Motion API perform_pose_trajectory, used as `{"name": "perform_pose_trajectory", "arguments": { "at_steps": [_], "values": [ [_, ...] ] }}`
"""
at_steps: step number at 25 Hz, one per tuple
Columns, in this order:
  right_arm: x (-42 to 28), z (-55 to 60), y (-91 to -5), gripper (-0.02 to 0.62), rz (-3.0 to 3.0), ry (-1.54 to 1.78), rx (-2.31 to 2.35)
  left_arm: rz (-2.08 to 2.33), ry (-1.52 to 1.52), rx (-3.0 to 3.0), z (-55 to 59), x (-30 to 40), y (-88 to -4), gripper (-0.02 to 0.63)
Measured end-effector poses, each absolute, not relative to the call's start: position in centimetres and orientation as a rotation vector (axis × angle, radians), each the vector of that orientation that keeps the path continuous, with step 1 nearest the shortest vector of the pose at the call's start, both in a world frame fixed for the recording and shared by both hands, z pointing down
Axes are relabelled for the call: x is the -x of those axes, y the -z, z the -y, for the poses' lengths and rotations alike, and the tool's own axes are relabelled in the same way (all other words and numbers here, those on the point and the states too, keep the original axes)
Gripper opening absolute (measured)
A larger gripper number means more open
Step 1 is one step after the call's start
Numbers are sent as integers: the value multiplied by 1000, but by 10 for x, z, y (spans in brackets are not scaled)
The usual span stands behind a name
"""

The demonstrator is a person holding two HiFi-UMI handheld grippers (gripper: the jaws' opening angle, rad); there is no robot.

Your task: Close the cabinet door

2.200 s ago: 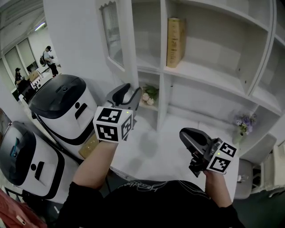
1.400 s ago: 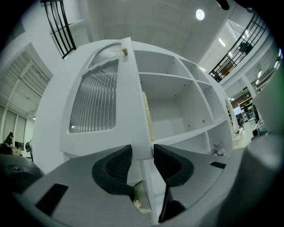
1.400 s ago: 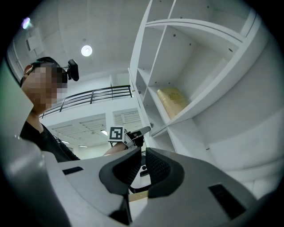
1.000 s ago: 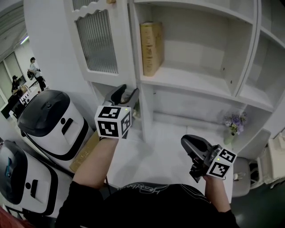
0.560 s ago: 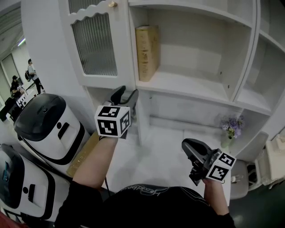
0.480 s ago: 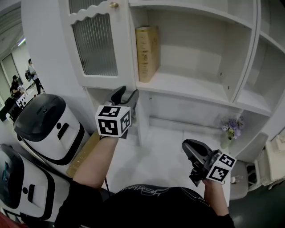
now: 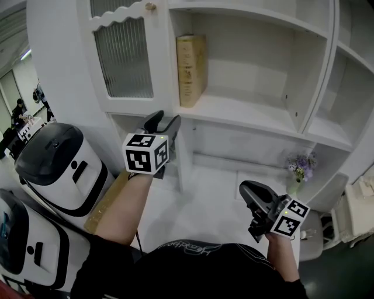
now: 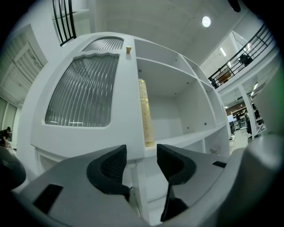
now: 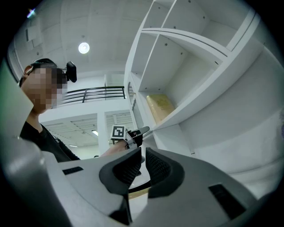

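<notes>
the left gripper (image 8: 141, 165) is opening its jaws, and they are standing wide with nothing gripped between the pads. it is pointing level, just below the lower right corner of the cabinet door (image 7: 125, 58). through the gap, only the bottom frame of the door and the white post beside it are showing.

the door, with its ribbed glass pane, is lying with its free edge against that post. its small knob (image 7: 151, 6) is sitting at the top of that edge. just to the right of the door, a tall book (image 7: 190, 70) is standing on the open shelf. far to the right of the door and lower, a small bunch of flowers (image 7: 300, 165) is standing.

the right gripper (image 9: 143, 166) is waiting well apart from the door, low and to the right. its jaws are nearly together and holding nothing.

i am judging that the door is shut or almost shut, so the step in hand is the letting go. the next move is probably calling for the left gripper to draw straight back without catching the door edge. if a gap is remaining, a soft push on the frame, not on the glass, should finish it.
</notes>
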State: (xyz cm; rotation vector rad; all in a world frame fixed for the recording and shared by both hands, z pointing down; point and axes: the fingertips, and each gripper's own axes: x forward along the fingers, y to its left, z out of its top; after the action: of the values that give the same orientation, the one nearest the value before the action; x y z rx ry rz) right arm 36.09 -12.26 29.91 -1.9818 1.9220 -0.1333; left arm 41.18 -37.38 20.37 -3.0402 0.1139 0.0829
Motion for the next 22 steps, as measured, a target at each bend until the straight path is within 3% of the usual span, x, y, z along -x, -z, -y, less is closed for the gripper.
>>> {"name": "perform_pose_trajectory", "arguments": {
  "at_steps": [10, 22],
  "values": [
    [-324, 123, -287, 55, -1933, 104, 2001, 11, -134, 3072, 367, -388, -195, 213],
    [-275, 148, -292, 55, -1962, 157, 1975, 674, -99, 3173, 281, -296, -242, 127]
  ]
}}
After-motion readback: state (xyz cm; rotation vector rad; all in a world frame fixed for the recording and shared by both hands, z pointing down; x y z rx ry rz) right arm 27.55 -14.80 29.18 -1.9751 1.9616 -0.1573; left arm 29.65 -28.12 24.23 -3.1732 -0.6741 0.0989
